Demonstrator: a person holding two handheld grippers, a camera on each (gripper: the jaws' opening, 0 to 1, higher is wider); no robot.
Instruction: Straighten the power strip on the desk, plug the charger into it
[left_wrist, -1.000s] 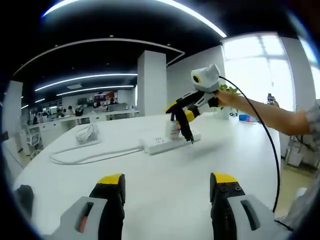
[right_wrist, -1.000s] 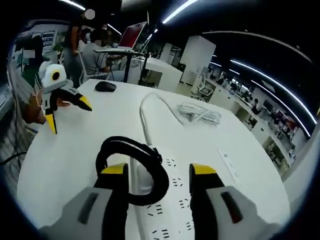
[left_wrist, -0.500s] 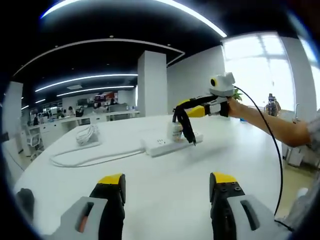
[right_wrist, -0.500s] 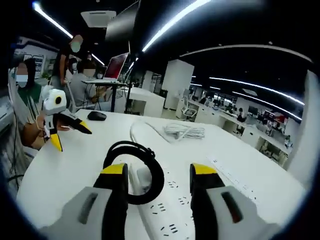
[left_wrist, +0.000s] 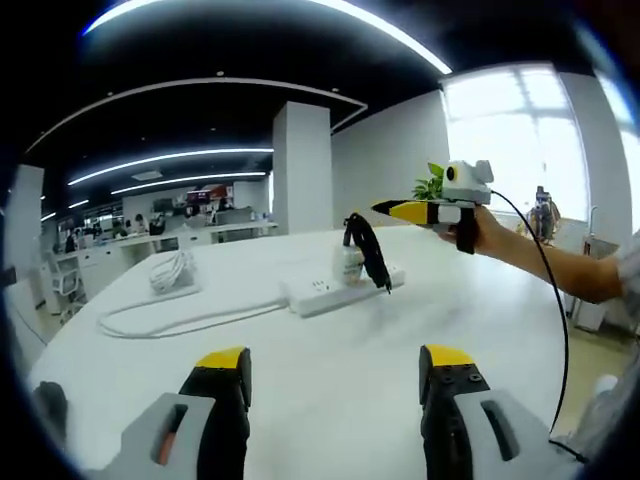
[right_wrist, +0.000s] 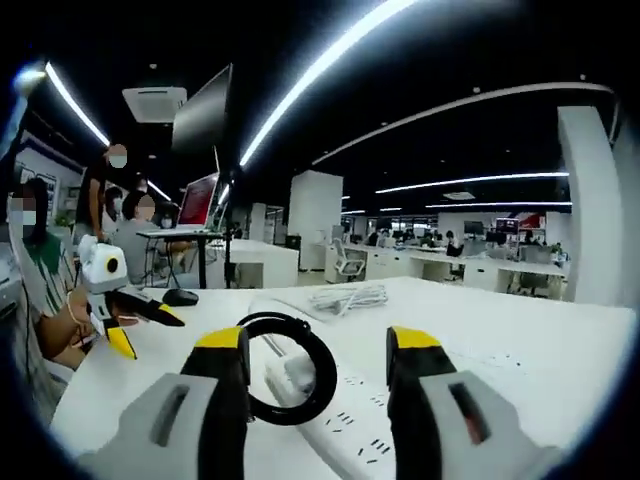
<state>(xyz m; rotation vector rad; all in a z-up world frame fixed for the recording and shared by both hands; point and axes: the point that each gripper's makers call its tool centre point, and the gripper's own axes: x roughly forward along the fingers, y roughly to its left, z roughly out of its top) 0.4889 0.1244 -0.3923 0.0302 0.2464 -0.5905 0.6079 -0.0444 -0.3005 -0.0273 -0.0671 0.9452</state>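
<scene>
A white power strip (left_wrist: 335, 288) lies across the middle of the white desk (left_wrist: 330, 400). On it stands a white charger (left_wrist: 349, 262), its black cable (left_wrist: 372, 255) looped up over it. My right gripper (left_wrist: 392, 210), held level in a hand, hovers just above and right of the charger, apart from it. In the right gripper view the charger (right_wrist: 298, 372) and the cable loop (right_wrist: 328, 372) sit on the strip (right_wrist: 350, 428) beyond my open right gripper (right_wrist: 322, 345). My left gripper (left_wrist: 335, 375) is open and holds nothing, well short of the strip. The left gripper (right_wrist: 148, 333) also shows far left.
The strip's white cord (left_wrist: 170, 317) runs left across the desk to a coiled white cable (left_wrist: 172, 268). A black mouse (right_wrist: 182, 296) lies near the far edge. A potted plant (left_wrist: 432, 183) stands behind the right gripper. People sit by a laptop (right_wrist: 197, 200) at another desk.
My right gripper has drawn back up and to the right from the charger and levelled out. The charger and its cable loop stay on the strip. My left gripper has not moved.
</scene>
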